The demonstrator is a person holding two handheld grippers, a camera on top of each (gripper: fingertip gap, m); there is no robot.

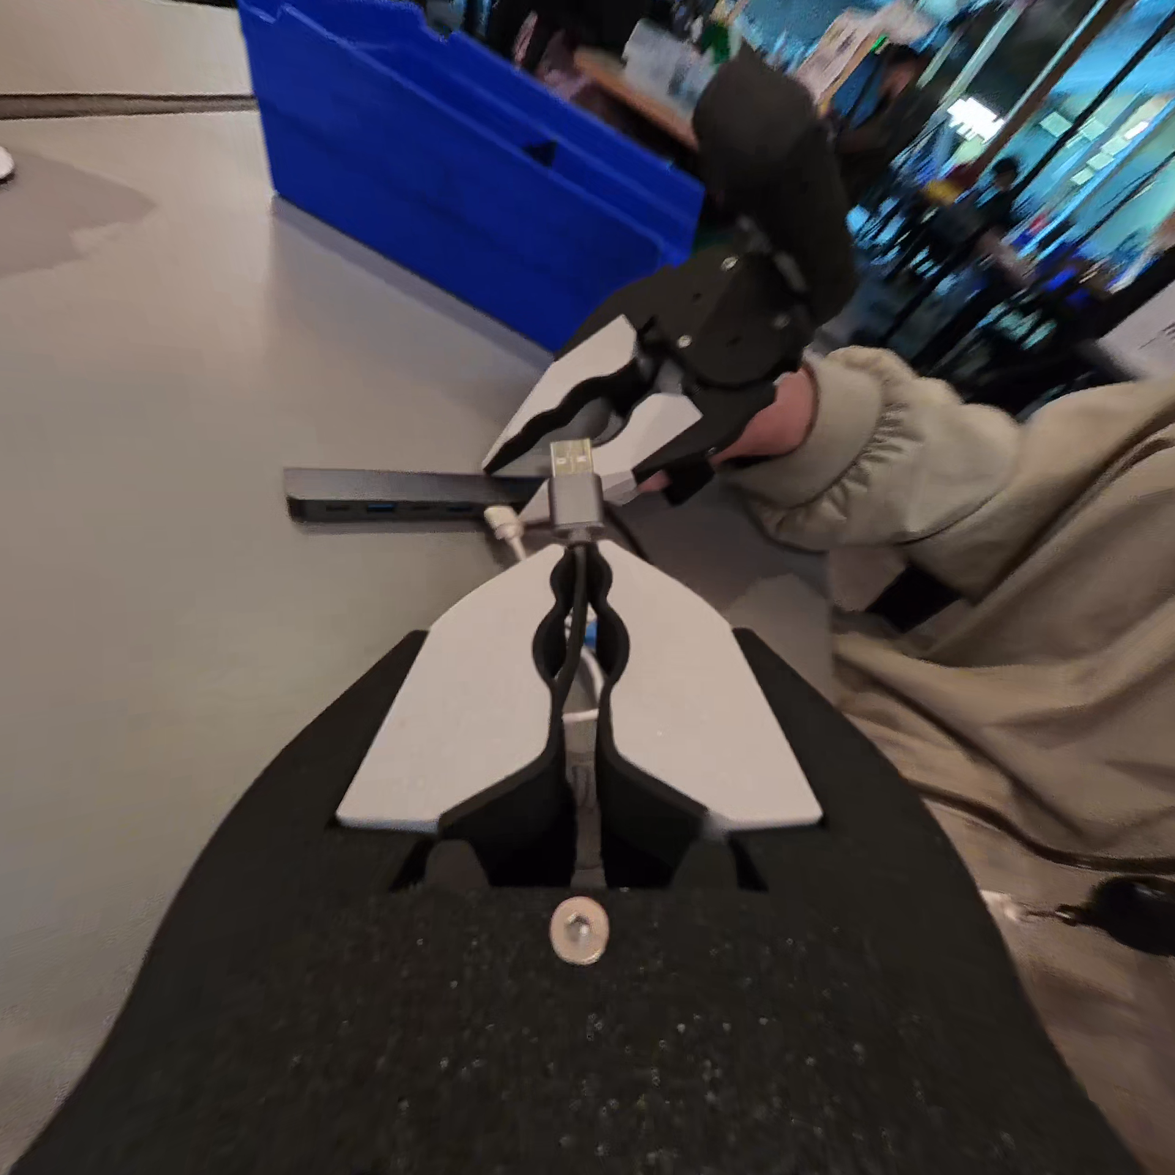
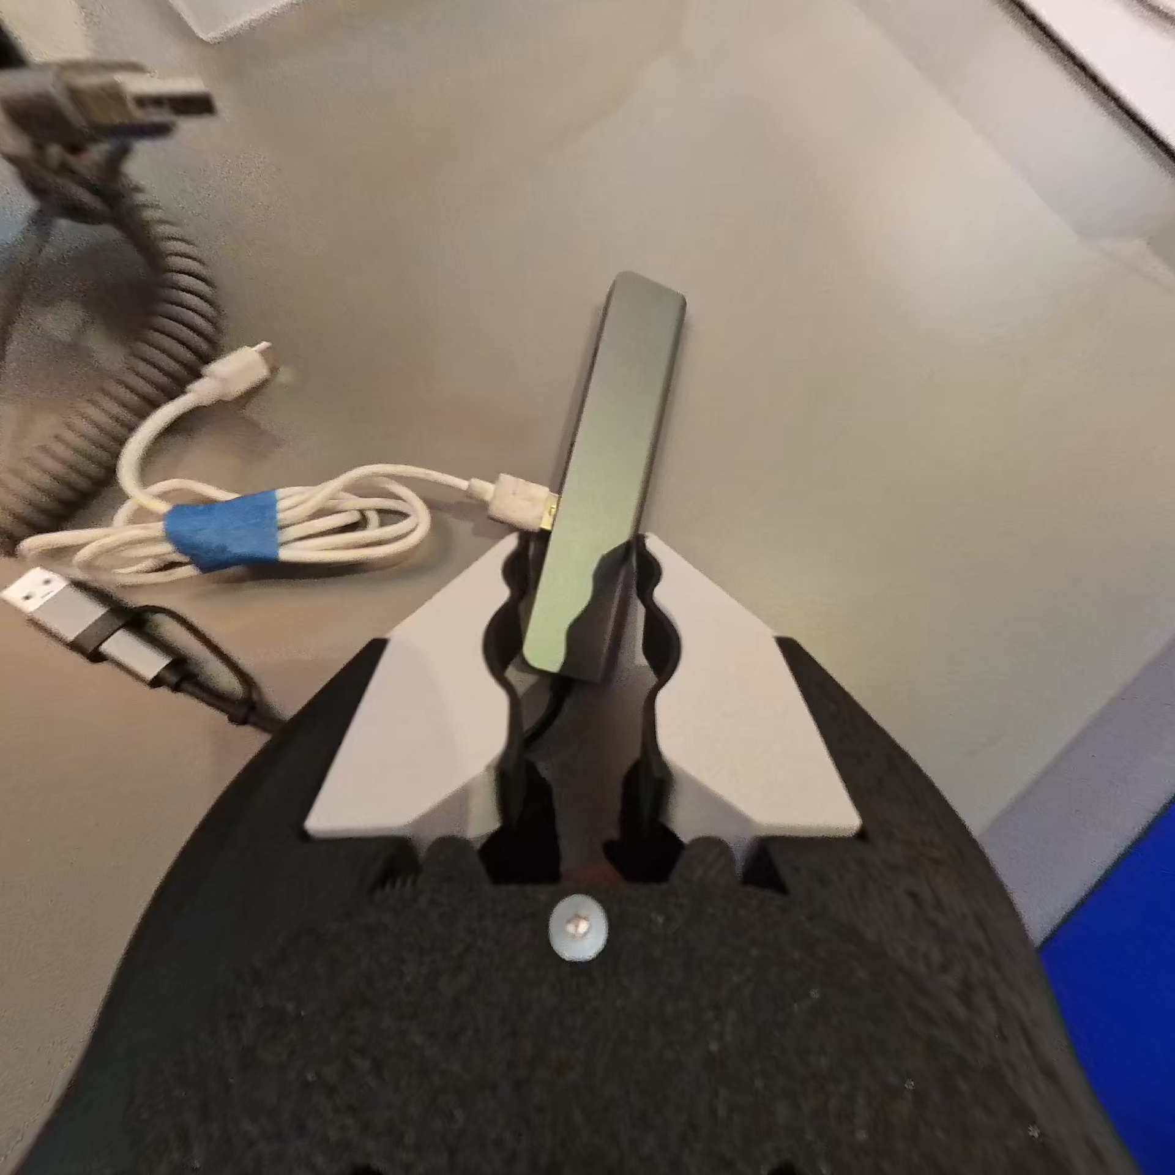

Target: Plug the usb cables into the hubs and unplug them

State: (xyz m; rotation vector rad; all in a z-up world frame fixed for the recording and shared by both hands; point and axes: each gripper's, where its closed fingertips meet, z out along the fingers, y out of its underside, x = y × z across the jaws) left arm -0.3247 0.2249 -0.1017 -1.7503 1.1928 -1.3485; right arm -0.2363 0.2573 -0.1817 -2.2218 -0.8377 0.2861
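Observation:
My left gripper [image 1: 580,548] is shut on a grey braided USB cable just behind its plug [image 1: 573,484], which points up and forward, a little short of the hub. The dark grey hub [image 1: 394,491] lies on the table with its side ports facing me. My right gripper [image 2: 582,547] is shut on the near end of the hub [image 2: 620,413]; it also shows in the left wrist view [image 1: 559,467]. A white USB plug [image 2: 518,499] sits in a side port of the hub, some metal still showing. The grey plug shows blurred at the far left of the right wrist view [image 2: 127,102].
A blue bin [image 1: 445,178] stands behind the hub. A white cable bundle bound with blue tape [image 2: 222,528], a coiled grey cable [image 2: 146,305] and another grey USB plug [image 2: 57,610] lie left of the hub. A person's beige sleeve [image 1: 954,508] is on the right. There is about 12 centimetres between the tips of the two grippers.

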